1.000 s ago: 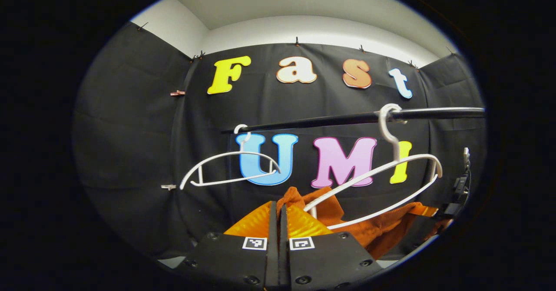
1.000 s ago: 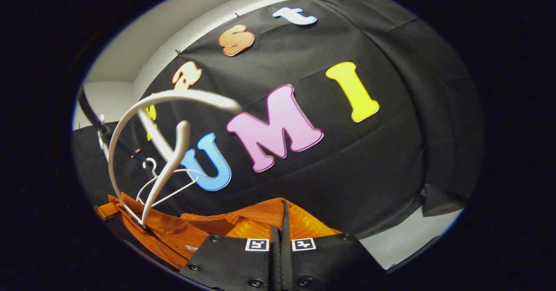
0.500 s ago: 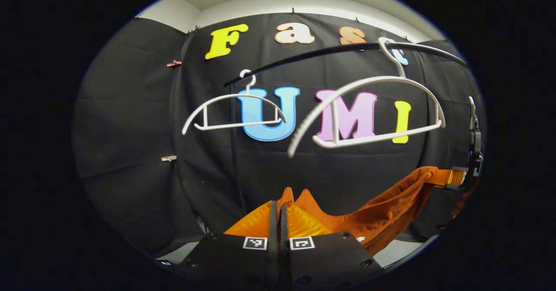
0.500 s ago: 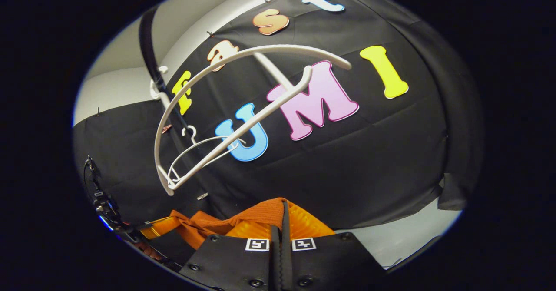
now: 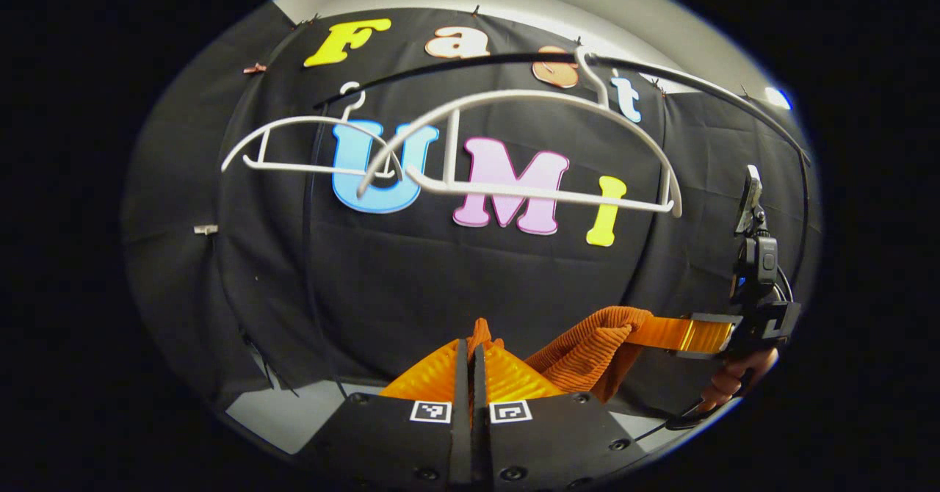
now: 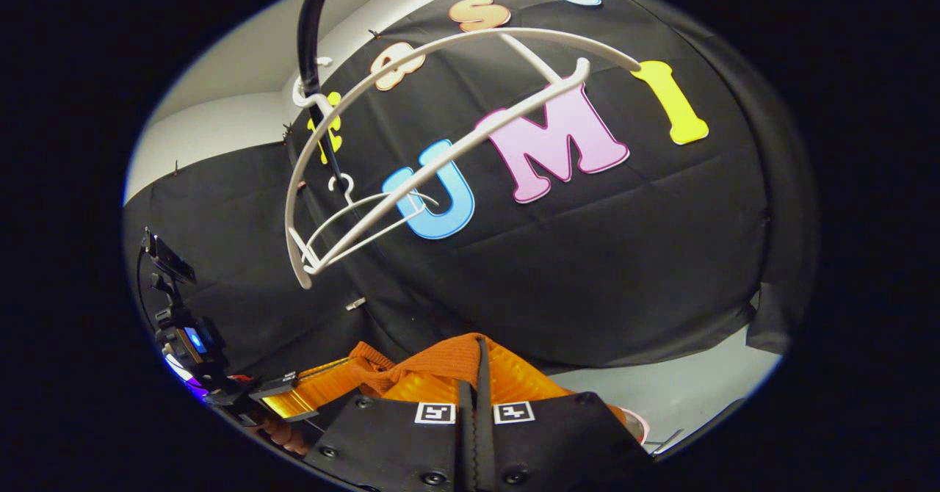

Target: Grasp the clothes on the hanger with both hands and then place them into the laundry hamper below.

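Left gripper view: the left gripper (image 5: 470,363) is clenched on the orange garment (image 5: 587,345), which stretches rightward to the right gripper (image 5: 690,334), also clamped on it. Both grips hold the cloth below the bare hanger (image 5: 529,99) on the rail (image 5: 698,84).

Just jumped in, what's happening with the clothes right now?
A person holds an orange garment stretched between two grippers. The left gripper and the right gripper are each shut on a bunch of its fabric. Both white hangers hang bare on the black rail above, so the garment is off. The hamper isn't visible yet.
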Motion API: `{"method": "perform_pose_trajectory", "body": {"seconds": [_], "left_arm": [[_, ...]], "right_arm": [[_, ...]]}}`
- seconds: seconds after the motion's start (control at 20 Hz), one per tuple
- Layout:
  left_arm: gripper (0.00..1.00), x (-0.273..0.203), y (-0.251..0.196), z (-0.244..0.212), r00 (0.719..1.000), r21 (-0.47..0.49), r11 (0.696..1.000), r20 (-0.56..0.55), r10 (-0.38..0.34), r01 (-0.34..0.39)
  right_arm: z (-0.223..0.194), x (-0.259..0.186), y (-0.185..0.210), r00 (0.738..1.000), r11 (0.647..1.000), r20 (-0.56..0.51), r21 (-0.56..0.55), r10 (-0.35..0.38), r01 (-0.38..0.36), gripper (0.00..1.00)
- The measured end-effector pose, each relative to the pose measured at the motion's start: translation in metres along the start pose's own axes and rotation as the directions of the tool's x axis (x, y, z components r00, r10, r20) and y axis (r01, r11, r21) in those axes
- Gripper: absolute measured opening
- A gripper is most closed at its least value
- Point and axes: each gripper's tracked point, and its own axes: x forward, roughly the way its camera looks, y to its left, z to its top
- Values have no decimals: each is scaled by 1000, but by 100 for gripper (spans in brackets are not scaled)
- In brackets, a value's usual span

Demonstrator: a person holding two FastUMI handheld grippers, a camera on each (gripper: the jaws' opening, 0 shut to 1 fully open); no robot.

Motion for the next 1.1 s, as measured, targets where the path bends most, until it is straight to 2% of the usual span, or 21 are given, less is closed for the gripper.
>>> {"method": "perform_pose_trajectory", "body": {"seconds": [0.1, 0.25, 0.45, 0.6, 0.8, 1.0, 1.05, 1.1], "left_arm": [[5, 15, 4, -30, 998, 5, 1000, -67, 2, -2], [5, 34, 9, -86, 983, 40, 999, -180, 22, -15], [5, 47, 18, -159, 943, 64, 997, -328, 55, -36], [5, 49, 24, -200, 902, 73, 996, -424, 82, -56], [5, 46, 20, -238, 852, 102, 993, -512, 110, -67], [5, 43, 20, -261, 806, 126, 990, -579, 121, -58], [5, 38, 24, -264, 800, 131, 990, -588, 118, -50], [8, 36, 24, -267, 794, 134, 990, -596, 117, -45]], "right_arm": [[-26, 9, -21, 997, 999, -54, -15, -50, 50, 4], [-75, 19, -62, 978, 988, -146, -53, -151, 145, 5], [-141, 25, -107, 925, 965, -278, -122, -259, 233, 5], [-179, 21, -131, 882, 950, -358, -183, -305, 254, 4], [-213, 19, -157, 835, 925, -412, -260, -366, 277, 5], [-228, 9, -170, 800, 914, -451, -280, -396, 294, 5], [-231, 10, -175, 794, 909, -454, -290, -405, 298, 8], [-234, 6, -174, 791, 910, -459, -291, -405, 297, 30]]}}
